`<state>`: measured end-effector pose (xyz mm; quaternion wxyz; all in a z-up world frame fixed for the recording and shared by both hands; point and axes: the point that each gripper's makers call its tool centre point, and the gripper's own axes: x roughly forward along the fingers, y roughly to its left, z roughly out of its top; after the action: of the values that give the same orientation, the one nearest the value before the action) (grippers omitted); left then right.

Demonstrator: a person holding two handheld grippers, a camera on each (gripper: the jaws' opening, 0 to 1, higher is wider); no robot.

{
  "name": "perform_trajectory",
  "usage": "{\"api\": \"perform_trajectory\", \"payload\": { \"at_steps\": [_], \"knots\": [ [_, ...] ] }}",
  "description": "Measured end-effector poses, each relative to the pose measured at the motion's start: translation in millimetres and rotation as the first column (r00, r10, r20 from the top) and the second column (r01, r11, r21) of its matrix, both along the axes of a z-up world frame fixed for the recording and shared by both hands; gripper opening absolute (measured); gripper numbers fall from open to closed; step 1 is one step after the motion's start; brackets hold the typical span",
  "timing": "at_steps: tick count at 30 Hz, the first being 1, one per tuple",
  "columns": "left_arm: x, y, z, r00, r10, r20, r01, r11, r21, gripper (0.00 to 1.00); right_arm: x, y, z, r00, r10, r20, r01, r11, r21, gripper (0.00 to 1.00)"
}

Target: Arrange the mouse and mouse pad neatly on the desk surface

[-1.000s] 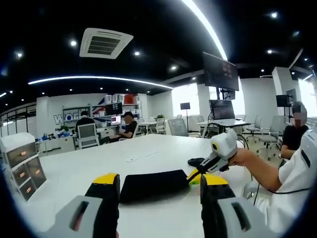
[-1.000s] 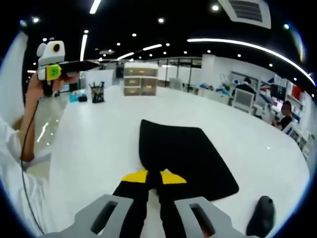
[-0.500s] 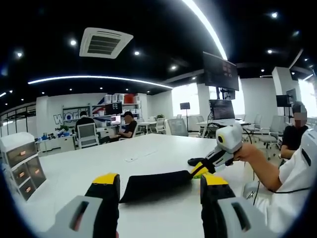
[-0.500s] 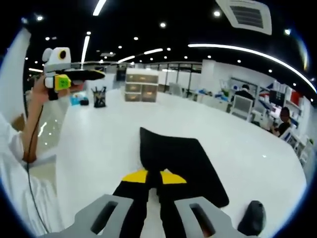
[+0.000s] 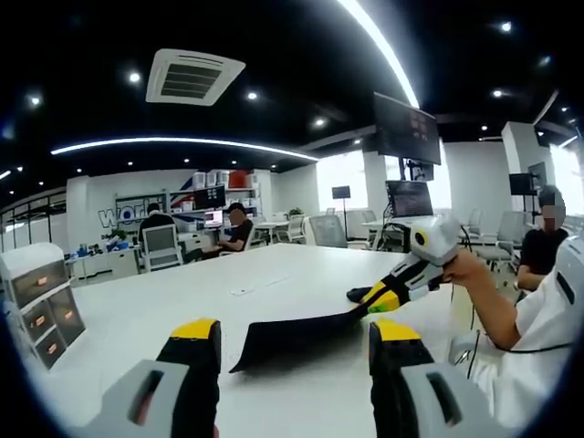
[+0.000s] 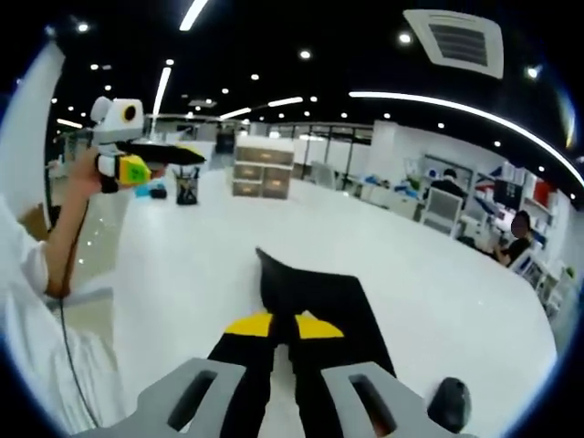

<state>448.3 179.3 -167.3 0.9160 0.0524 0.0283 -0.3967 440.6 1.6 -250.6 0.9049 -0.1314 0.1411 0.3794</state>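
A black mouse pad (image 5: 292,333) lies on the white desk (image 5: 146,310), its right edge raised off the surface. My right gripper (image 5: 379,299) comes in from the right, held in a person's hand and shut on that edge. In the right gripper view the right gripper (image 6: 278,327) is shut on the mouse pad (image 6: 319,297), which slopes away down to the desk. A black mouse (image 6: 447,401) sits on the desk at the lower right, and the mouse (image 5: 358,294) shows just behind the pad. My left gripper (image 5: 294,342) hovers open over the desk, short of the pad. The left gripper (image 6: 178,152) is held up at the far left.
A small drawer unit (image 5: 41,297) stands at one end of the desk (image 6: 182,265), with a pen holder (image 6: 187,185) near the drawer unit (image 6: 258,169). A small white item (image 5: 245,292) lies mid-desk. Seated people, chairs and monitors fill the office beyond.
My right gripper has risen with the pad's edge, so the pad went from lying flat to sloping up. The left gripper has stayed still and open.
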Motion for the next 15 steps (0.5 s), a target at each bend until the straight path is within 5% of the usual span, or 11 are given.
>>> {"api": "perform_trajectory", "payload": {
  "at_steps": [15],
  "knots": [
    [2.0,0.4,-4.0,0.999,0.027,0.026,-0.028,0.999,0.047,0.66,-0.9,0.2,2.2,1.0,0.007,0.009,-0.007,1.0,-0.001,0.06]
  ]
}}
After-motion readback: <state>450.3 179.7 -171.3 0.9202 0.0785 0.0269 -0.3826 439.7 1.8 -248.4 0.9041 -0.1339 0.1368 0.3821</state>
